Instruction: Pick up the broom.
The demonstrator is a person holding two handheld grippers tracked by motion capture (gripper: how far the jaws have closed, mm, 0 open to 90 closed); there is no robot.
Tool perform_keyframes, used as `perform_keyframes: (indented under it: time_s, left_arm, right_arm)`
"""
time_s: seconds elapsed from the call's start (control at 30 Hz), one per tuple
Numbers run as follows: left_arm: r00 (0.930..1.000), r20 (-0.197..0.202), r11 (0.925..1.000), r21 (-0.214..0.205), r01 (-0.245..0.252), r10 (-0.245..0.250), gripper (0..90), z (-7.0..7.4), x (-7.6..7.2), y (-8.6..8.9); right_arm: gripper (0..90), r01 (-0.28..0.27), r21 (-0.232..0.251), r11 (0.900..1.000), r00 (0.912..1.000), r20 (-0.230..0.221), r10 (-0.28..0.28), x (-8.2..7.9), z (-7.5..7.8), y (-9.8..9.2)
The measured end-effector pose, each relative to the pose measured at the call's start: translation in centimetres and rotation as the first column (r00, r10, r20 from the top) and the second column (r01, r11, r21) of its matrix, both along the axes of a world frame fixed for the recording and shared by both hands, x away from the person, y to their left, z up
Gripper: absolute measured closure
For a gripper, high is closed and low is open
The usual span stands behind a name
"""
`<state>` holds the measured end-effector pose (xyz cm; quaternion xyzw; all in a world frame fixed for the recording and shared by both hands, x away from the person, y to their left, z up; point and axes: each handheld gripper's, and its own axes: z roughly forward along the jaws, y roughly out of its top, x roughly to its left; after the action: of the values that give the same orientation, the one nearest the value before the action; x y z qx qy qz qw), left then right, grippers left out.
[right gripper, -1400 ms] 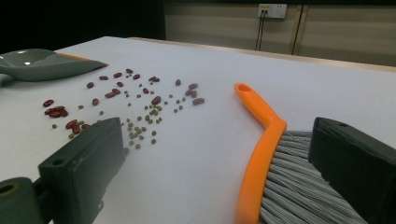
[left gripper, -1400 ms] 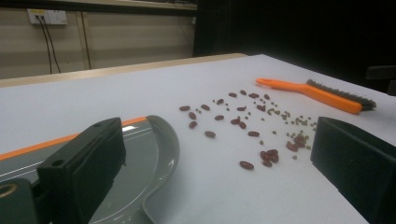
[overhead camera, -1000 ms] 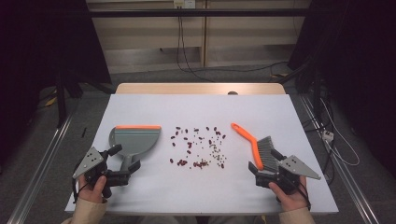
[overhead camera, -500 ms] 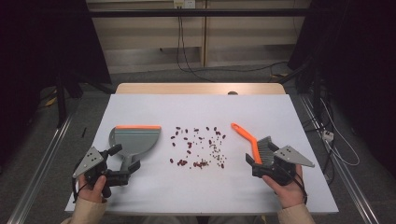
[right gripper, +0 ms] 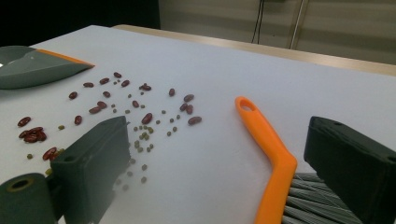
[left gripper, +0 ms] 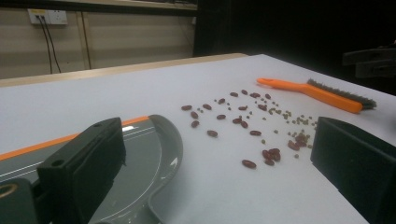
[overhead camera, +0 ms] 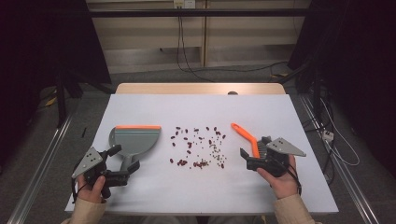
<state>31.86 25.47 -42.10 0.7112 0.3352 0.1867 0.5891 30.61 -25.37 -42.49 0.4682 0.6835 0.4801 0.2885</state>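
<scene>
Since the earlier frame my right gripper [overhead camera: 254, 157] has slid left onto the orange brush [overhead camera: 250, 140], jaws spread astride its bristle end at lower right. The handle runs up-left toward the scattered beans [overhead camera: 198, 147]. My left gripper [overhead camera: 122, 158], spread too, brackets the dustpan [overhead camera: 133, 140] handle at lower left of the tabletop [overhead camera: 196, 105].

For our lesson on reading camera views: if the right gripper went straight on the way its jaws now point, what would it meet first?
Most likely the orange brush: the right gripper is open, jaws either side of its handle, bristles low between them. The scattered beans lie off to one side. Depth is hard to judge.
</scene>
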Motion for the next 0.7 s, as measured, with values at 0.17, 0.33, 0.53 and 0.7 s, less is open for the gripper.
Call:
perform_keyframes:
  time_s: [0.17, 0.33, 0.53, 0.7]
  left_arm:
    - [1.0000, -0.001, 1.0000, -0.004, 0.001, -0.001, 2.8, 0.0, 0.1, -0.1]
    - [1.0000, -0.002, 1.0000, 0.000, 0.010, -0.010, 2.8, -0.1, 0.2, -0.3]
    - [0.9999, -0.002, 0.9999, -0.002, 0.010, -0.010, 2.8, -0.1, 0.2, -0.2]
    - [1.0000, 0.000, 0.9999, -0.004, 0.010, -0.010, 2.8, 0.0, 0.2, -0.2]
  right_arm:
    - [7.6, 0.007, -0.004, 1.0000, 0.9999, -0.010, -0.007, 0.8, 0.2, -0.1]
    - [7.6, 0.009, -0.014, 0.9999, 0.9995, -0.029, -0.010, 1.7, 0.5, -0.1]
    - [8.1, 0.025, -0.041, 0.9989, 0.9973, -0.069, -0.028, 3.4, 0.6, -0.4]
    - [9.9, 0.037, -0.048, 0.9982, 0.9927, -0.113, -0.042, 5.1, 0.4, -1.0]
